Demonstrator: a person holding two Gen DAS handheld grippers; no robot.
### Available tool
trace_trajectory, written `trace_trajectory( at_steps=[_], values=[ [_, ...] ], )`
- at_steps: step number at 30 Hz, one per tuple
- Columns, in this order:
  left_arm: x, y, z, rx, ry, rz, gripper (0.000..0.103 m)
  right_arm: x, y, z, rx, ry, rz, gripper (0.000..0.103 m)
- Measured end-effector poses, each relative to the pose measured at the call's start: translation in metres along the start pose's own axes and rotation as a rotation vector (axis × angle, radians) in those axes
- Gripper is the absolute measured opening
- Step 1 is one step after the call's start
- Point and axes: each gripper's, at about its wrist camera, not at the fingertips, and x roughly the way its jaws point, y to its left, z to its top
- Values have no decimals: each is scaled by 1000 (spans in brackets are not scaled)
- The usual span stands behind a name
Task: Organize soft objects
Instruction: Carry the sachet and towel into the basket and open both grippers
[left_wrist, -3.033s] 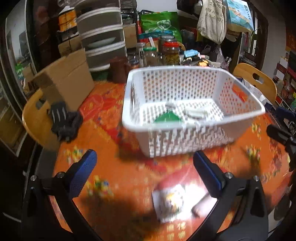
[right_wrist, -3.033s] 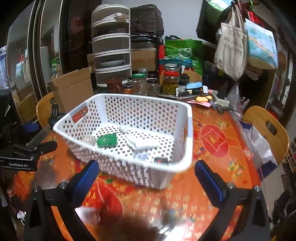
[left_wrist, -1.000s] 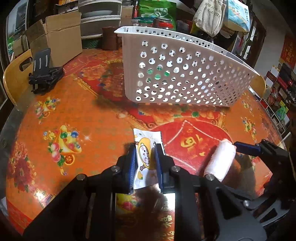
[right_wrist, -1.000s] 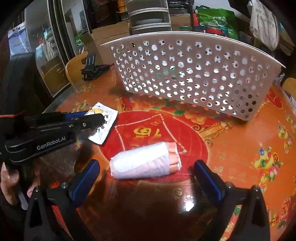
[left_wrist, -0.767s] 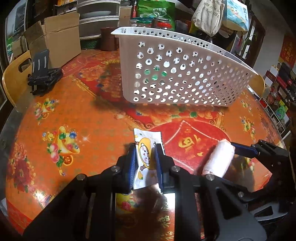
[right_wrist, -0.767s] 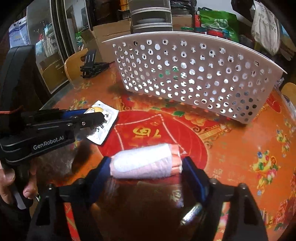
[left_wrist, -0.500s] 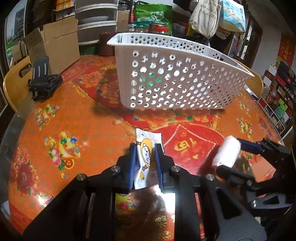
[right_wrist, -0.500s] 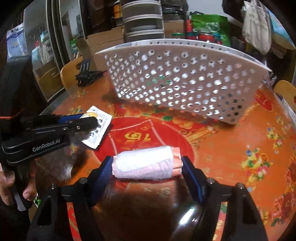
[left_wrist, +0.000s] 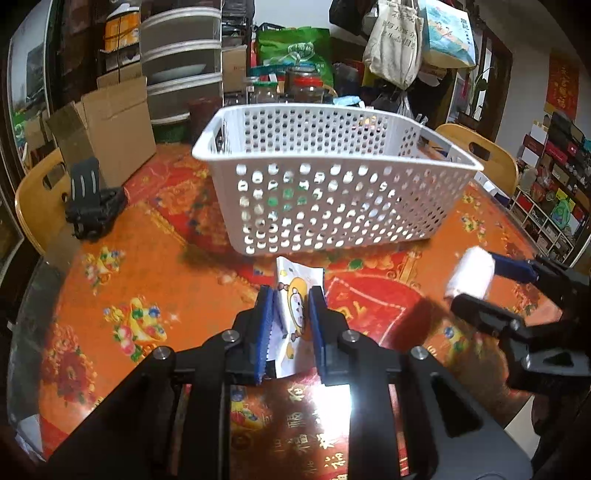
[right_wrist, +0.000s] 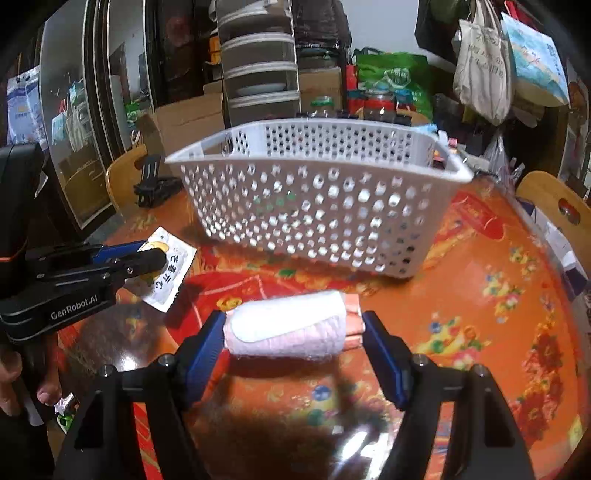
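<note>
Pinching a white cartoon-printed flat sachet (left_wrist: 292, 306) nearly closed, left claw (left_wrist: 290, 314), right claw (right_wrist: 293, 326) half-spread clamping a rolled pink-white towel (right_wrist: 291, 325) endwise, both above orange patterned surface (left_wrist: 147, 266), before white perforated plastic basket (left_wrist: 332, 199).

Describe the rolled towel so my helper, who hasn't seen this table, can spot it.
Start at the white perforated plastic basket on the orange patterned tablecloth. In front of it, the right gripper clamps a pale pink-and-white rolled cloth; the neighbouring flat cartoon-printed packet is flat, not cylindrical.
</note>
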Motion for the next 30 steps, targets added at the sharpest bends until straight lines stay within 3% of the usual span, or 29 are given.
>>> trace_trajectory(
  at_steps=[9, 19, 24, 30],
  values=[
    [-22, -2, 38, 18, -49, 4, 18, -34, -21, 51, -13, -91, -62, 74],
    [-48, -1, 116, 30, -109, 1, 18, -39, -25, 114, -36, -118, -66, 74],
    [-38, -2, 160, 28, -82, -1, 18, -25, -30, 144, -42, -97, -52, 74],
    [7, -5, 206, 16, 3, 14, 18, 17, -43, 169, -42, -15, -72, 74]
  ],
)
